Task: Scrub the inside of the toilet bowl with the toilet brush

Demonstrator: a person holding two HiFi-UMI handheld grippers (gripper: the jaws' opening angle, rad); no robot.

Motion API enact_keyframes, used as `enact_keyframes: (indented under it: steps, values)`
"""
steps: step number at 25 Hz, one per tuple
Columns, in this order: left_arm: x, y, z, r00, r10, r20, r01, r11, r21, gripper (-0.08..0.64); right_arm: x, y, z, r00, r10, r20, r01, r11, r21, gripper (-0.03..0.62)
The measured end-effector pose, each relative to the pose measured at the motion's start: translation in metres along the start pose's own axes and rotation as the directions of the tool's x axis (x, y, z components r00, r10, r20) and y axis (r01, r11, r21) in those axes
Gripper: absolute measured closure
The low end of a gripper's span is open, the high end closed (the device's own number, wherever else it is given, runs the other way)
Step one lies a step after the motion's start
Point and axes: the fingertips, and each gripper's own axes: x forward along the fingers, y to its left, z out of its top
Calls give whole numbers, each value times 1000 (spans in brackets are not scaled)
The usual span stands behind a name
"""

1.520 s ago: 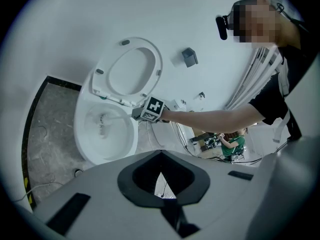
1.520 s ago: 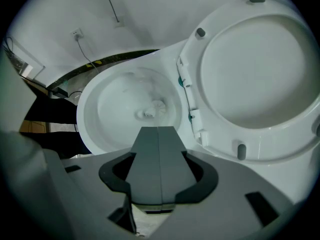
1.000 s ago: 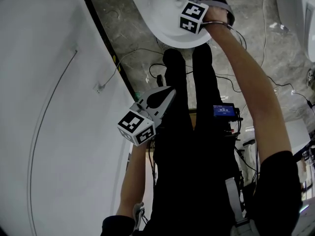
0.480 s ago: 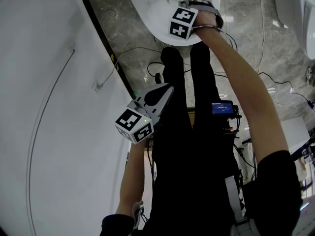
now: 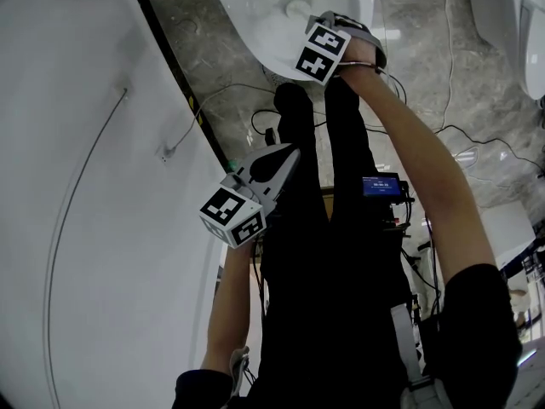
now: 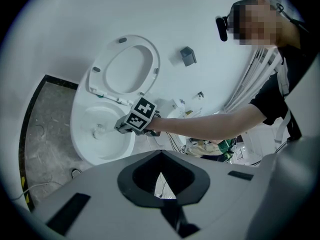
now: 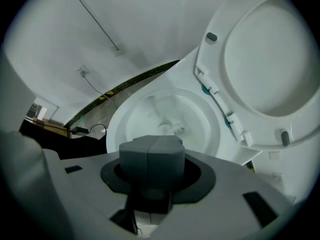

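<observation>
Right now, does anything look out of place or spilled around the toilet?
Nothing spilled or broken. The only oddity is loose cables trailing across the floor beside the toilet bowl. The seat is up and the right gripper holds the toilet brush inside it.

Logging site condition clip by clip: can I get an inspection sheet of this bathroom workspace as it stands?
Surface: grey marbled floor.
Job's things: white toilet bowl, with its seat raised; toilet brush with its head down inside the bowl.
Clutter: mixed items beside the toilet, too small to tell.
Grippers: right gripper shut on the brush, over the bowl; left gripper has its jaws together and empty, and is held by the person's legs, away from the toilet.
Cables: black cables loose on the floor; white cable against the wall.
Surroundings: white wall; small lit screen in front of the person.
</observation>
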Motion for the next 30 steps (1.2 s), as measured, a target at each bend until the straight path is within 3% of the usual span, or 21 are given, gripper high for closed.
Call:
enact_keyframes:
  steps: [4,8,14,19,23,27,30]
  values:
    - [3,-2,1,1000,-7,0,7,1000,4,551,-10,17,-5,995,84,49,-89,990,114,417]
    - [7,-5,3,1000,-14,3,14,1000,8,552,-16,33,-18,992,116,55,-120,988,92,414]
    - [9,-6,4,1000,-19,-1,19,1000,12,552,-31,56,-37,989,139,44,-136,989,-63,408]
    - [10,-6,3,1000,-20,-4,20,1000,16,552,-43,72,-57,985,171,11,-166,966,-200,391]
    - [11,-6,3,1000,-20,-8,21,1000,20,551,-53,77,-74,986,161,-49,-168,915,-366,385]
    - [11,-6,3,1000,-20,-14,20,1000,24,552,-61,69,-91,990,59,-125,-121,804,-583,385]
    - [10,-6,3,1000,-18,-15,19,1000,25,551,-62,65,-101,987,-26,-161,-89,744,-663,385]
